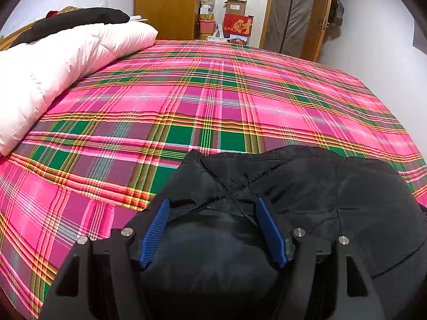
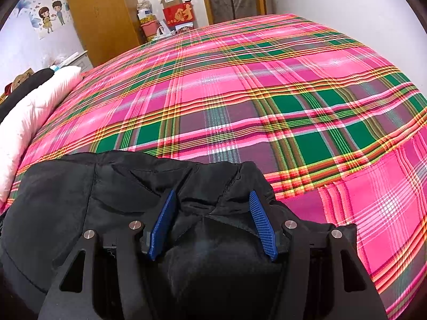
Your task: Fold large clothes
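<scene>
Jacket [image 1: 307, 194], black and puffy, bunched at the near edge of the bed [image 1: 213, 93], lying on the pink-green plaid sheet [image 2: 240, 93]. Left gripper [image 1: 213, 208] has its blue pads [image 1: 157, 232] set moderately apart with a fat wad of black fabric filling the gap between them; the pads touch the cloth on both sides, so it is holding the jacket. Right gripper [image 2: 212, 200] same story: blue pads [image 2: 263, 226] apart by a bulky fold, fabric pressed between, holding the jacket [image 2: 93, 200]. From the left view the rest of the garment spreads to the right of the gripper; from the right view it spreads to the left, so the two grips sit at opposite ends of the bundle. Seams and creases converge near each grip. A fold in the sheet shows at the right side of the right view. White duvet [image 1: 53, 66] piled along the far-left side of the bed, well apart from the jacket, with a dark garment [image 1: 80, 20] on top of it. Wooden wardrobe [image 1: 165, 2] against the back wall, red box [image 1: 237, 25] and cardboard boxes stacked beside it. Cartoon sticker [image 2: 50, 17] on the wall left of the wardrobe.
</scene>
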`<state>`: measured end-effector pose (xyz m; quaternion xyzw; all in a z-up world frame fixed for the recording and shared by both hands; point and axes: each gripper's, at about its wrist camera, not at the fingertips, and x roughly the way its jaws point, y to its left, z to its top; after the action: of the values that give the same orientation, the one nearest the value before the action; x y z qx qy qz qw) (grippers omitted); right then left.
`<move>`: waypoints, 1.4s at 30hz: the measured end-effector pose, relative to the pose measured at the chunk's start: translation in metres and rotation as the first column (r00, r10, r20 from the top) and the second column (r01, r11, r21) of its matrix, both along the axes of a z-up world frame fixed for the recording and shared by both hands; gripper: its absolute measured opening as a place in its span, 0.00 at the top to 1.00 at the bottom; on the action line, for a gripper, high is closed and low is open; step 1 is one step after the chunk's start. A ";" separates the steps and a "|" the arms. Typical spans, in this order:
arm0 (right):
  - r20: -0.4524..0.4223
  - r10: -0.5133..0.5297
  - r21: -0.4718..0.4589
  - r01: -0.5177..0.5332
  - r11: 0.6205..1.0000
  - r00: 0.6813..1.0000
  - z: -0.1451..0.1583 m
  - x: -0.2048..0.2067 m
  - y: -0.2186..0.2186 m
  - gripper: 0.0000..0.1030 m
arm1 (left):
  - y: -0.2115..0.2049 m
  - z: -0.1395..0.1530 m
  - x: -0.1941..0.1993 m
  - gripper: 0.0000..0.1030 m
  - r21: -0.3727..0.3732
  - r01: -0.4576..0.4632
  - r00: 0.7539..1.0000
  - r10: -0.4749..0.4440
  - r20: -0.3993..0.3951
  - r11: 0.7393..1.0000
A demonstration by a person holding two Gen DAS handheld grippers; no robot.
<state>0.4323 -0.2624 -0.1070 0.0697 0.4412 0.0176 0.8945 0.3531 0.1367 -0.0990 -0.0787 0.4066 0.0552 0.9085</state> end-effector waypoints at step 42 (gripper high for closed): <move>-0.035 0.009 0.028 -0.008 1.000 0.999 0.049 -0.145 -0.053 0.44 | 0.037 0.042 -0.106 0.39 0.022 0.004 0.997 -0.003 -0.078 1.000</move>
<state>0.2878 -0.3154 -0.0576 0.0806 0.4567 0.0262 0.8856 0.2473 0.1734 -0.0571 -0.0659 0.4412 0.0611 0.8929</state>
